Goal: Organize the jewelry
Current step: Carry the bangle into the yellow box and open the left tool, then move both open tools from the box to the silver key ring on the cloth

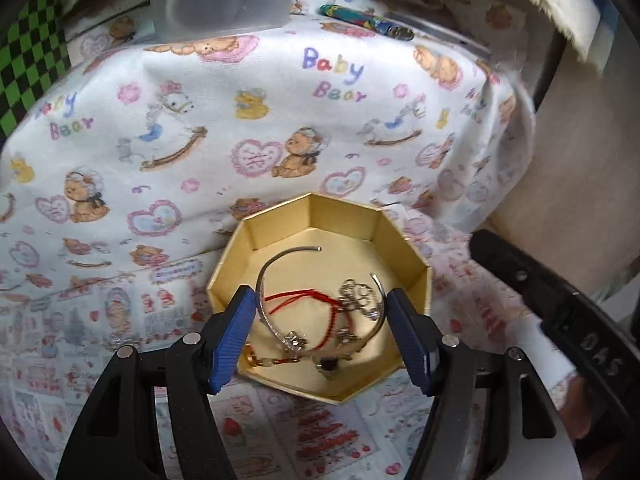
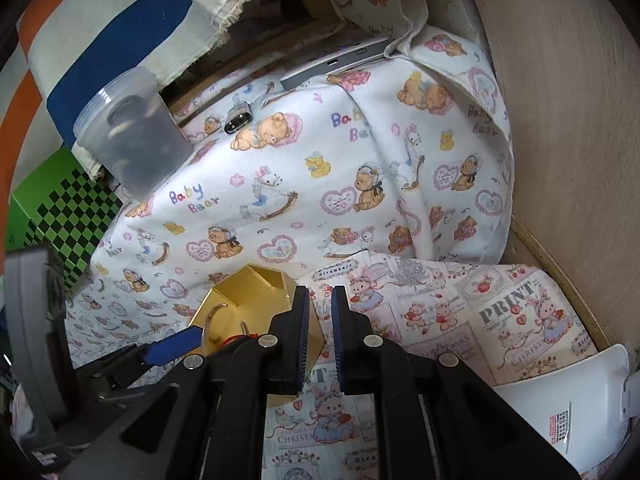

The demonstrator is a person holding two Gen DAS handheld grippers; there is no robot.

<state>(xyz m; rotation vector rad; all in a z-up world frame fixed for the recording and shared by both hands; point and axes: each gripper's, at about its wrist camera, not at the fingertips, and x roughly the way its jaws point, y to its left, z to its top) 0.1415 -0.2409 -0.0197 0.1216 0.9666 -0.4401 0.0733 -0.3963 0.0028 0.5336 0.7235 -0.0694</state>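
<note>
A gold octagonal box (image 1: 340, 216) sits on printed cloth, holding a red cord bracelet (image 1: 304, 300) and a ring chain (image 1: 356, 296). My left gripper (image 1: 320, 294) hangs over the box with its blue pads set wide. A silver open bangle (image 1: 280, 256) spans the gap between them and meets both pads, tilted inside the box. In the right wrist view the box (image 2: 248, 288) lies at lower left, with the bangle's arc (image 2: 214, 314) rising in it beside a left finger (image 2: 172, 348). My right gripper (image 2: 320, 292) is shut on nothing, just right of the box.
A translucent plastic tub (image 2: 132, 136) stands at the back left beside a green checkered box (image 2: 68, 216). A colourful pen (image 1: 364, 20) and a grey flat device (image 2: 340, 60) lie at the back. A wooden wall (image 2: 580, 120) bounds the right, with a white object (image 2: 560, 400) below it.
</note>
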